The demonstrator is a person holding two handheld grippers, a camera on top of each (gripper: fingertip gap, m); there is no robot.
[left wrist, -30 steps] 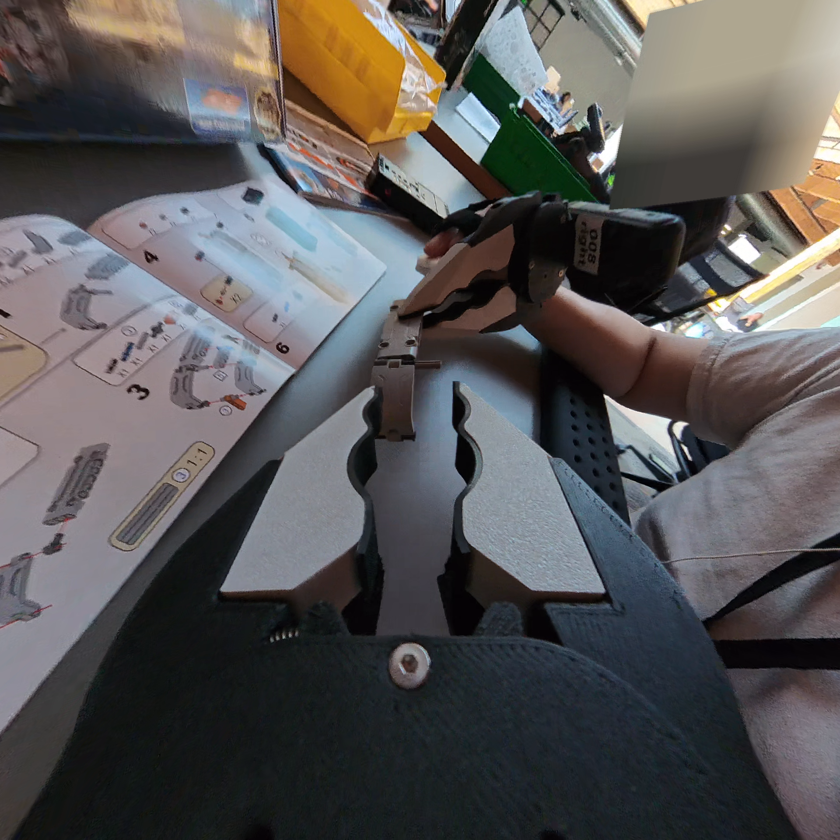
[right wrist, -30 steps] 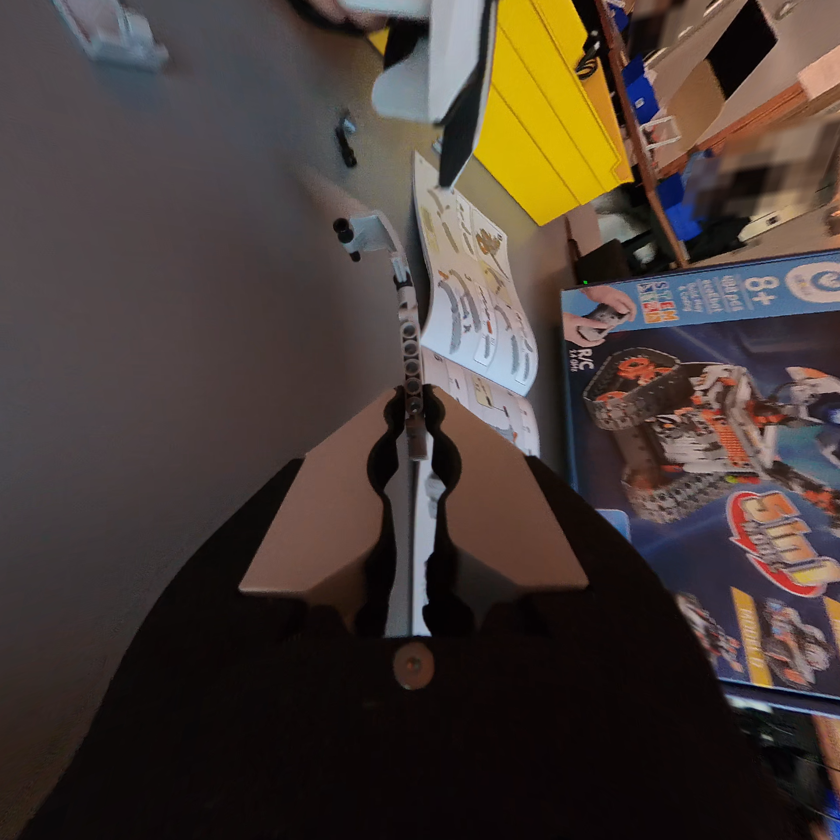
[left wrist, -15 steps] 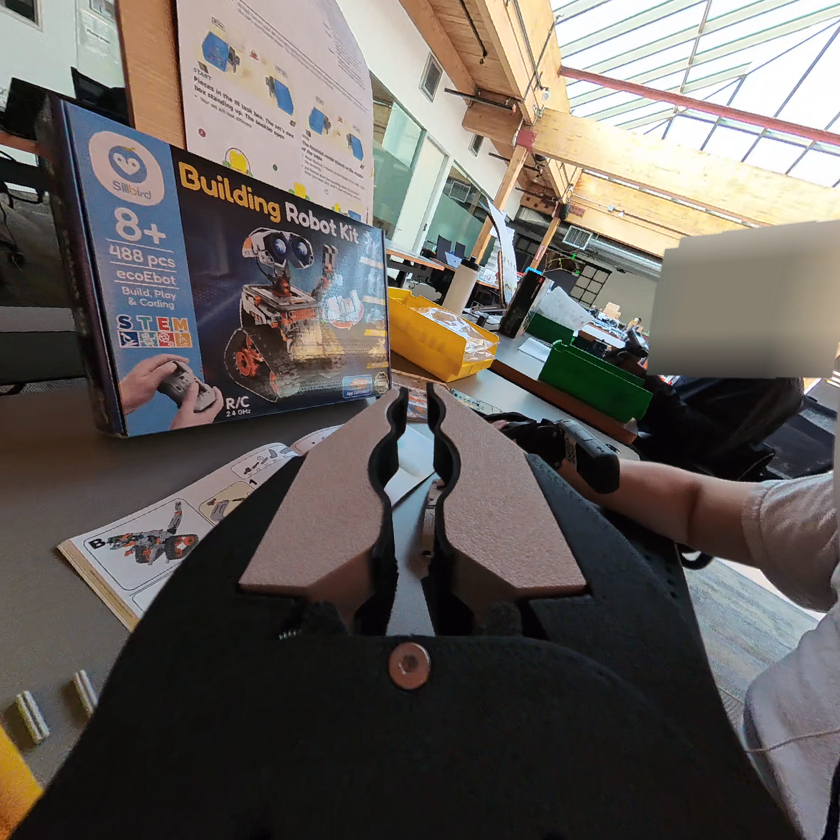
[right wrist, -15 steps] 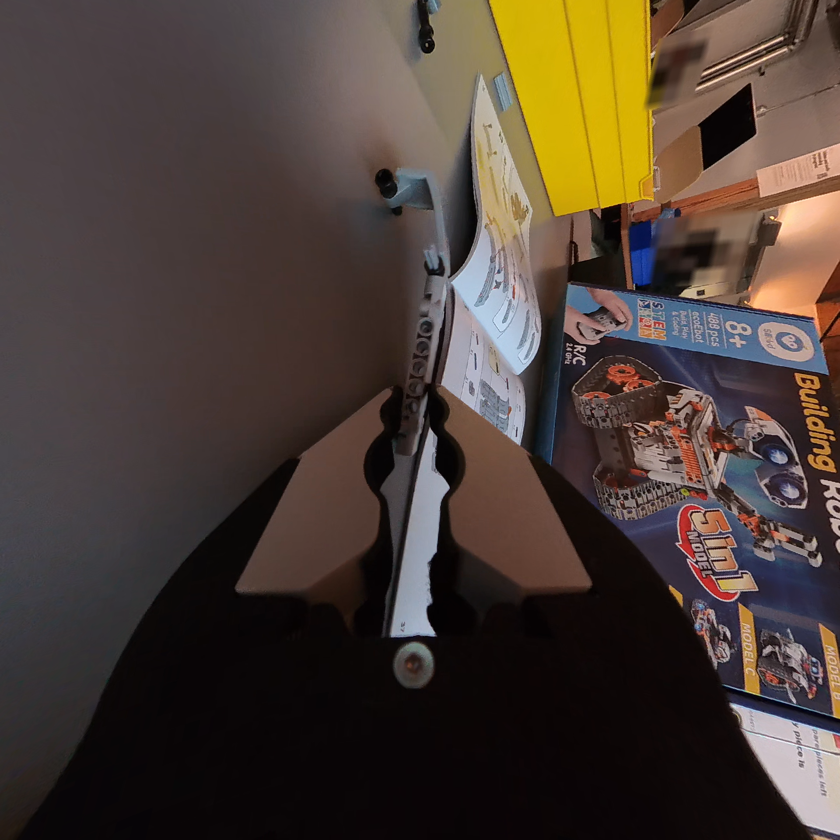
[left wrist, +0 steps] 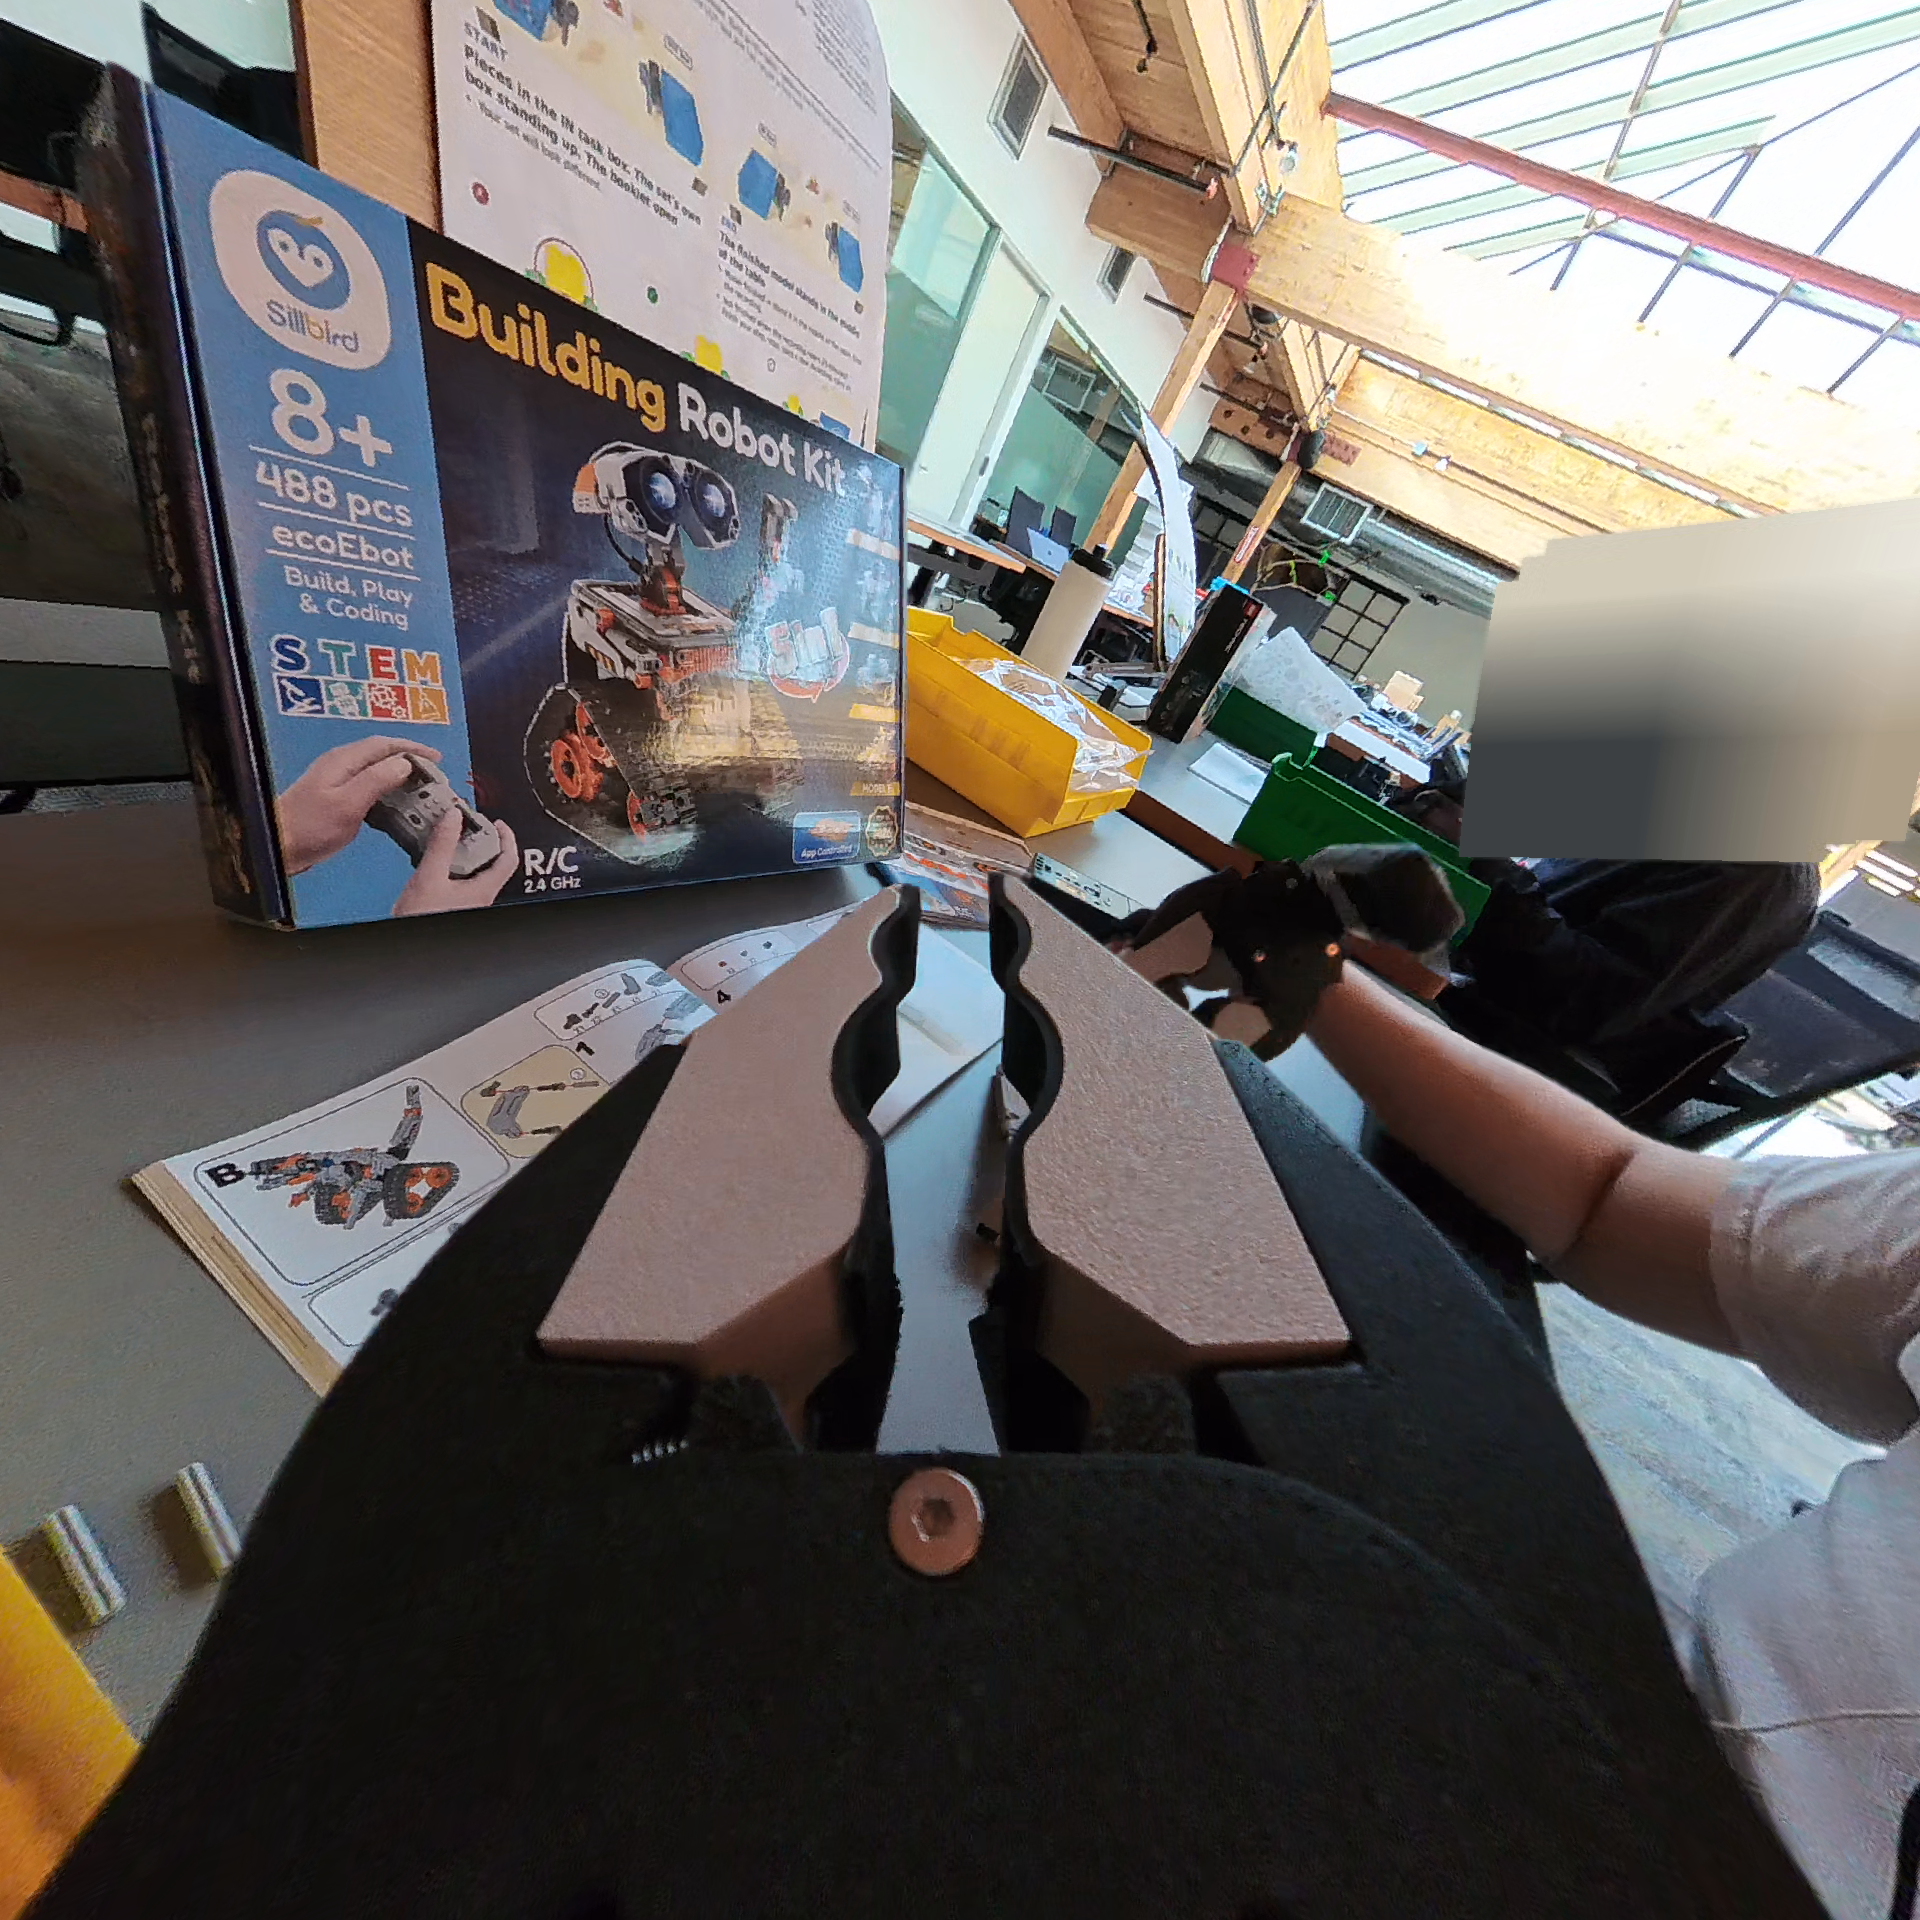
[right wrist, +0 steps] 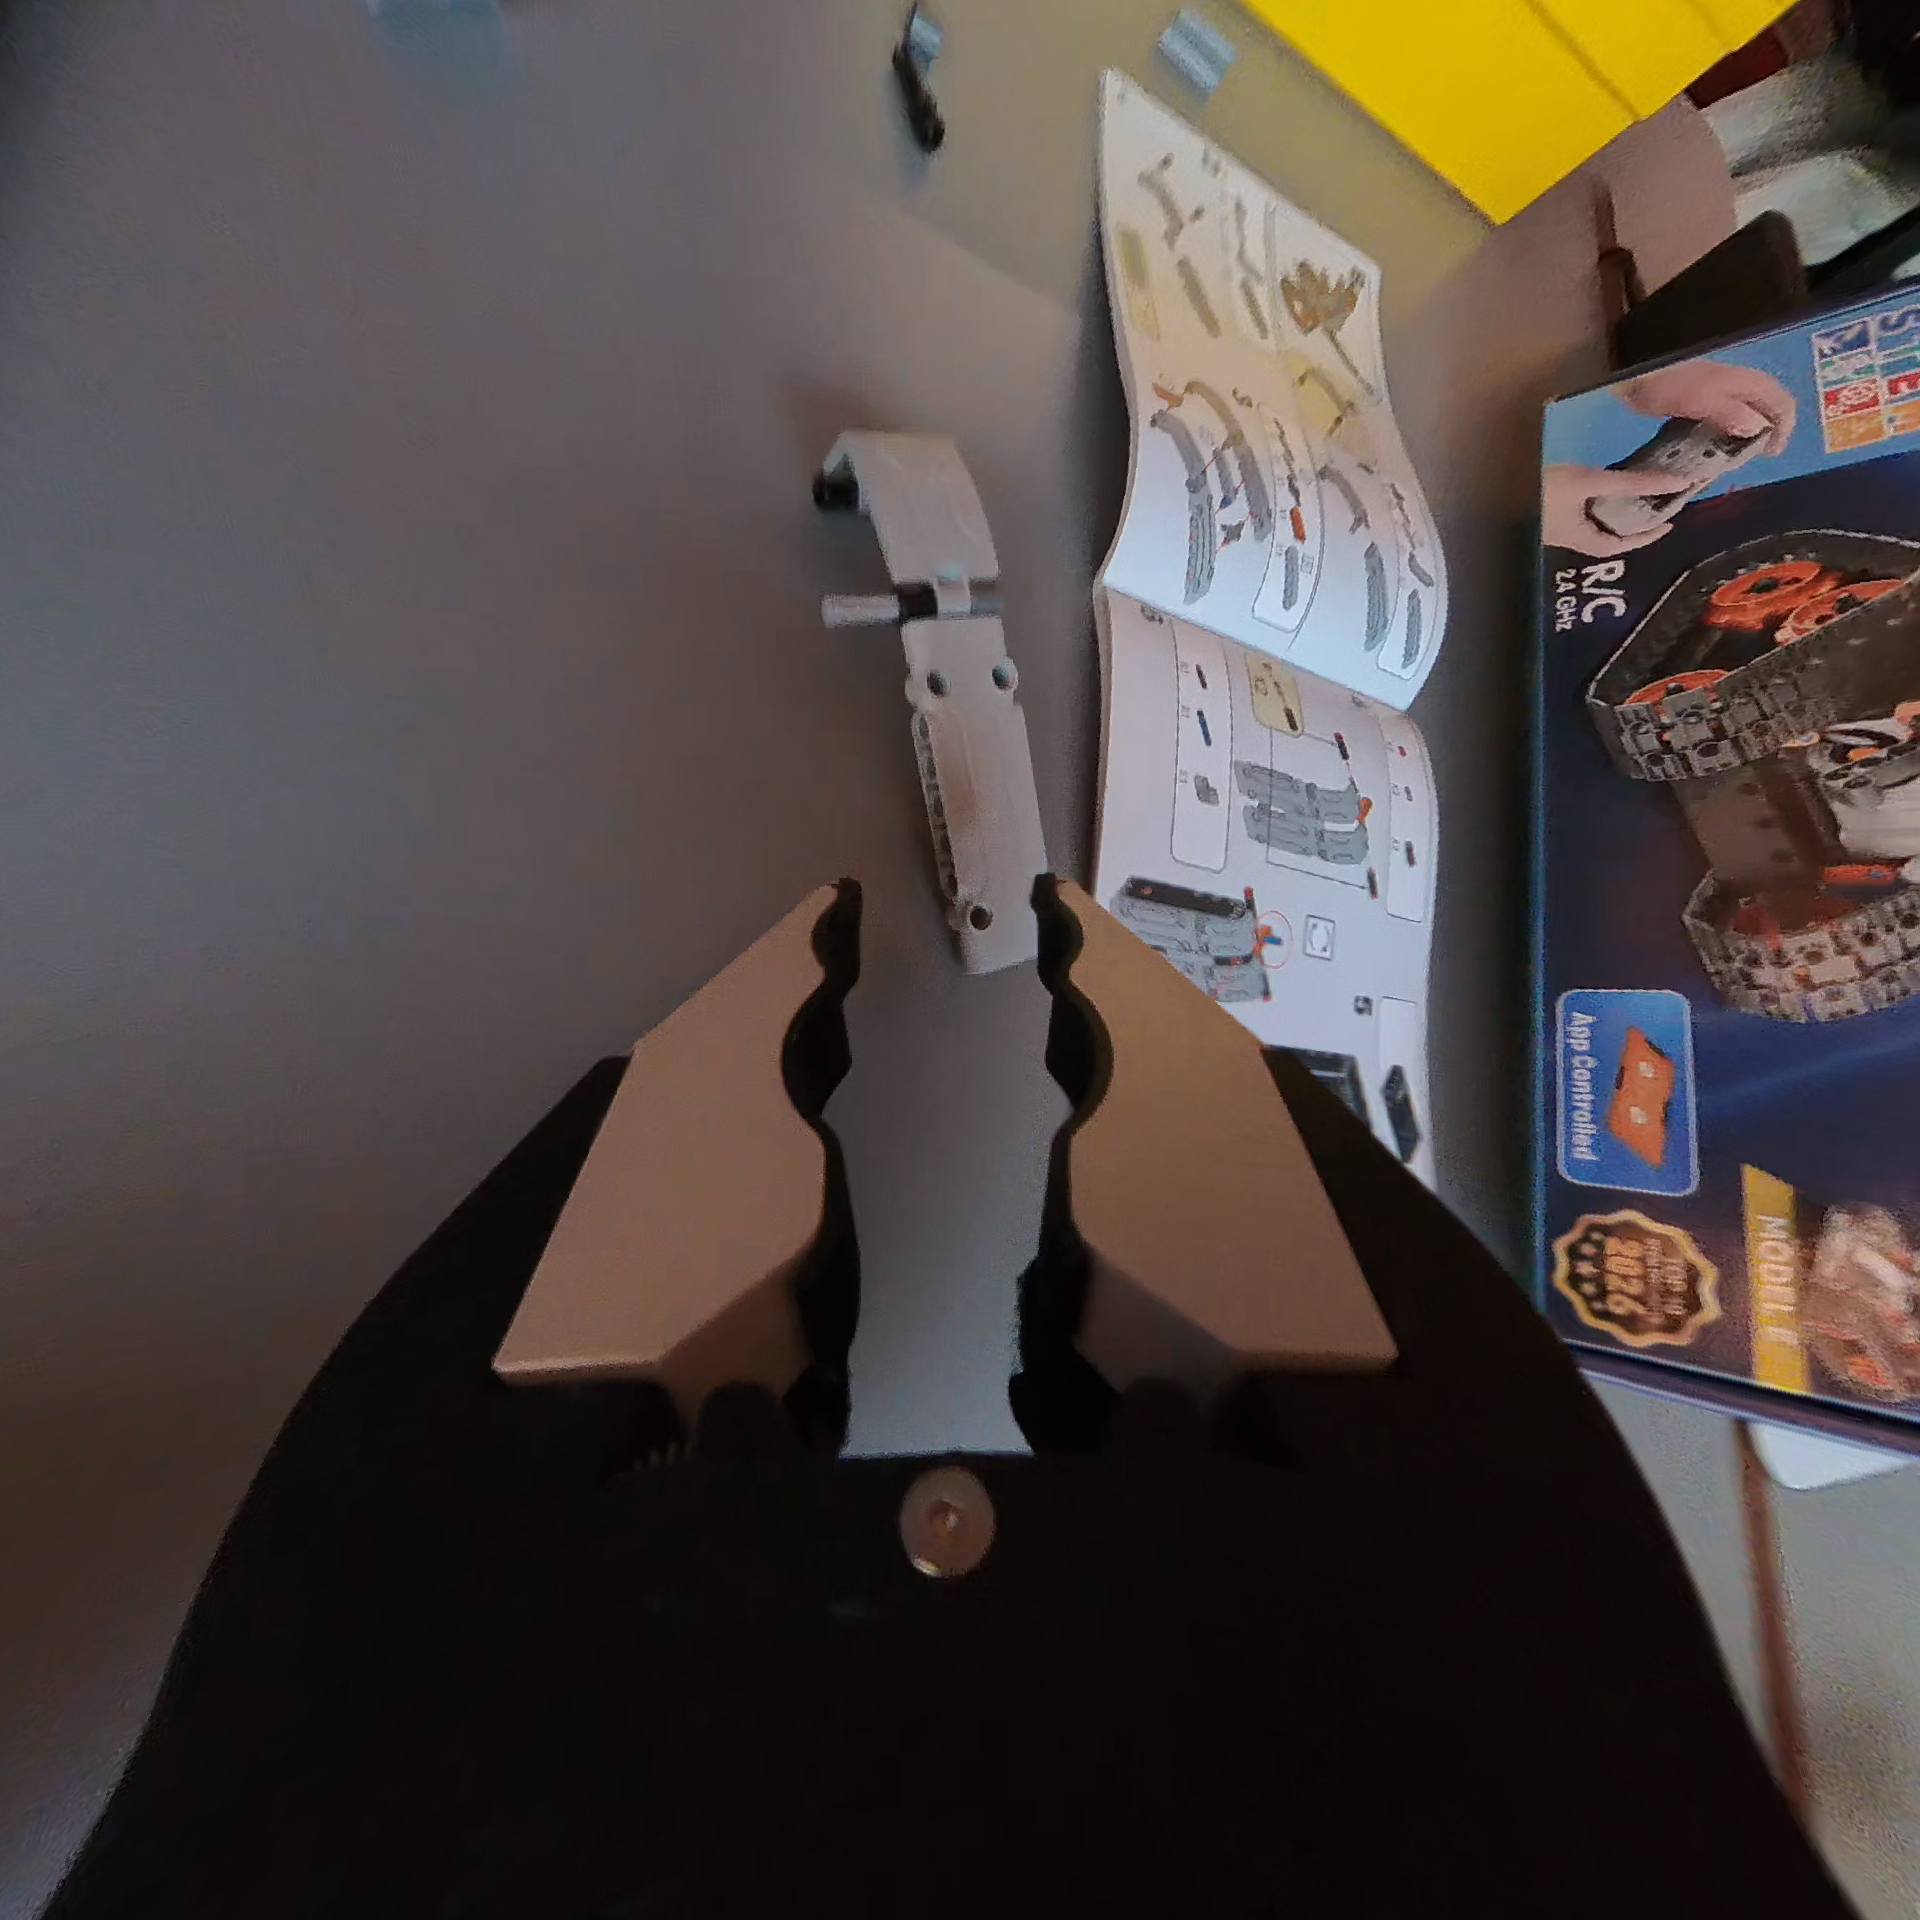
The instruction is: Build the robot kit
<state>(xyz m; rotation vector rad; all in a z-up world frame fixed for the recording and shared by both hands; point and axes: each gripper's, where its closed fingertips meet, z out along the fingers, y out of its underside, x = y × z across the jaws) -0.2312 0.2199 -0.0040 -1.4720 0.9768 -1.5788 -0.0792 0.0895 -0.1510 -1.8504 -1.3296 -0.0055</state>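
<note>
A: Right tool [right wrist: 945, 883] spread, grey assembly [right wrist: 961, 727] on counter [right wrist: 416, 623], near end between its tips.
B: Left tool [left wrist: 951, 904]?
A: Narrow gap, empty, above booklet [left wrist: 416, 1132].

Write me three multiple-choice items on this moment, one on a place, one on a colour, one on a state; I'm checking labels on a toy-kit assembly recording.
1. Where does the grey brick assembly lie?
A. On the table beside the open booklet
B. Inside the yellow bin
C. On top of the kit box

2. What colour is the bin right of the kit box in the left wrist view?
A. Red
B. Yellow
C. White

3. How is the right gripper?
A. Shut on the assembly
B. Shut on nothing
C. Open

A: it rests on the grey table left of the booklet.
B: the bin is yellow.
C: the fingers stand apart, the assembly's near end loose between the tips.
</note>
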